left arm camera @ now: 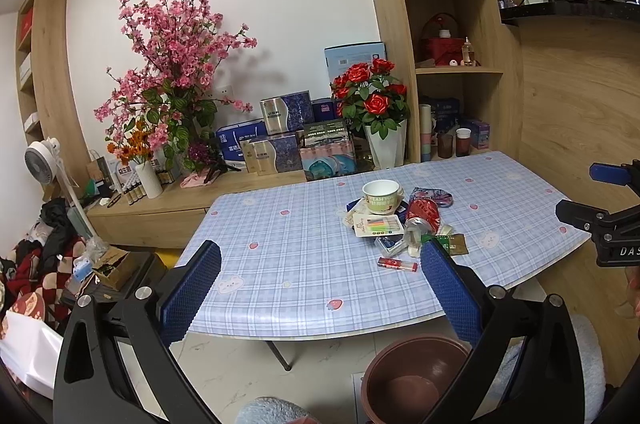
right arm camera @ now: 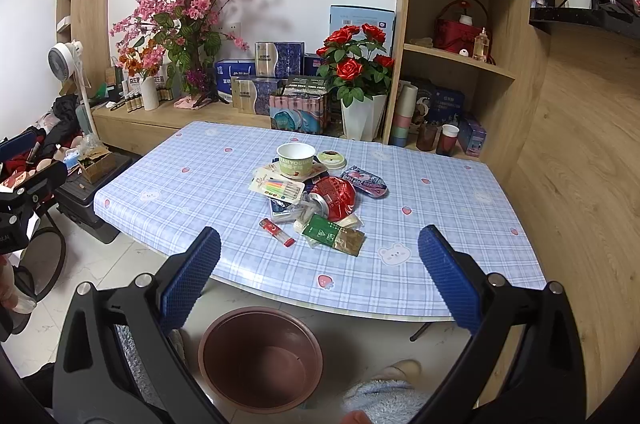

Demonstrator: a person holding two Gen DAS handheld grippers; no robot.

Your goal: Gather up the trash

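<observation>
Trash (right arm camera: 316, 200) — one cup (right arm camera: 295, 158), one can (right arm camera: 334, 198)

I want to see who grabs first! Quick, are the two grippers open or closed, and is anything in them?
Left gripper: open, fingers wide apart, holding nothing.
Right gripper: open, fingers wide apart, holding nothing.

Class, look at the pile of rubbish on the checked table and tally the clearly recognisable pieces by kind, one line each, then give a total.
White and green paper yoghurt cup: 1
Round white and green foil lid: 1
Crushed red metal can: 1
Card pack of coloured candles: 1
Small red and clear plastic tube: 1
Flat green sachet: 1
Flat brown sachet: 1
Total: 7
</observation>
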